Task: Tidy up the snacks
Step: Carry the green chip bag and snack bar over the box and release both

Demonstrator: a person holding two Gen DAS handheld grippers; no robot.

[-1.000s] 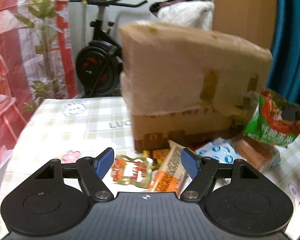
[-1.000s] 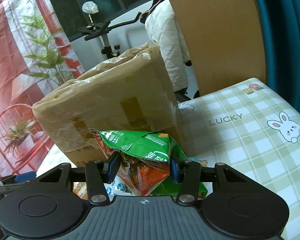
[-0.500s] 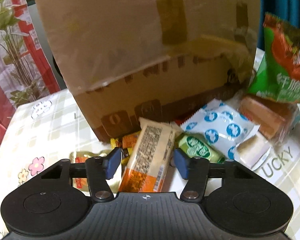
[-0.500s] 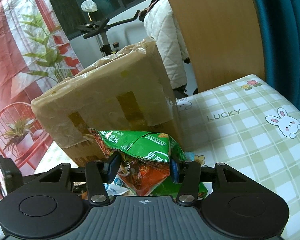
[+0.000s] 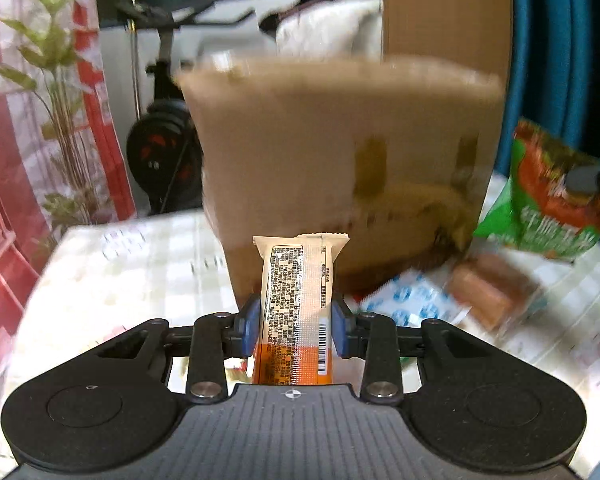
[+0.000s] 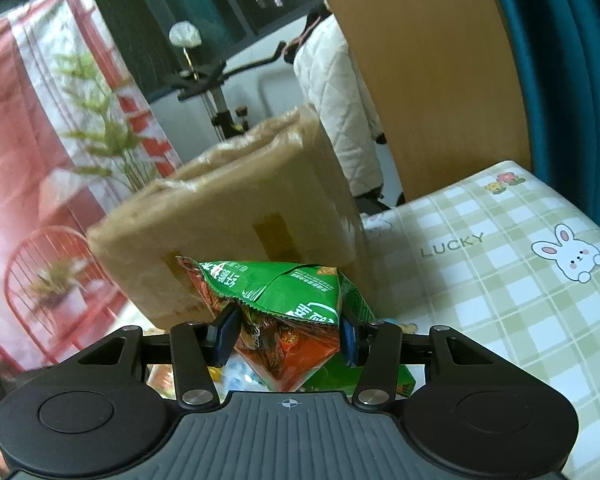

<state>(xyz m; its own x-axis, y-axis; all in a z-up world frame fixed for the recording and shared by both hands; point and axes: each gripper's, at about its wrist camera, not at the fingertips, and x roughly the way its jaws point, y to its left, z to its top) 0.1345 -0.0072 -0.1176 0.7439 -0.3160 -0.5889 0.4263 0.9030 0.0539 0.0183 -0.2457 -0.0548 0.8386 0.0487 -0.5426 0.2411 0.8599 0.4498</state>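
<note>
The left gripper point(image 5: 293, 330) was clamped on the bar point(image 5: 298, 304), a long cream-and-orange wrapped snack. Its jaws had just been closing, and both blue pads point(image 5: 249, 332) pressed the bar's sides. The bar stood upright between the fingers, printed back facing the camera, with its sealed top edge well above the pads and its orange end below them. It hung clear of the table point(image 5: 120, 264), in front of the box point(image 5: 340, 160), a large brown carton wrapped in tape.

To the right of the left gripper, more snacks lay on the table by the foot of the box: a white pouch point(image 5: 410, 300) with blue dots, and a brown pack point(image 5: 492, 288) just beside it. Both were blurred. They were apart from the left gripper.

The right gripper point(image 6: 288, 334) was clamped on the bag point(image 6: 284, 308), a green-and-red crinkled snack bag. Its pads dug into the bag's sides, and the bag bulged above and below them. The bag was held off the table, in front of the box point(image 6: 228, 216). In the left wrist view the same bag point(image 5: 548, 200) showed at the right edge, raised above the brown pack, with one dark fingertip of the right gripper on it.

The table point(image 6: 500, 272) carried a green-checked cloth with a rabbit print and the word LUCKY. An exercise bike point(image 6: 208, 80) stood behind the box.
</note>
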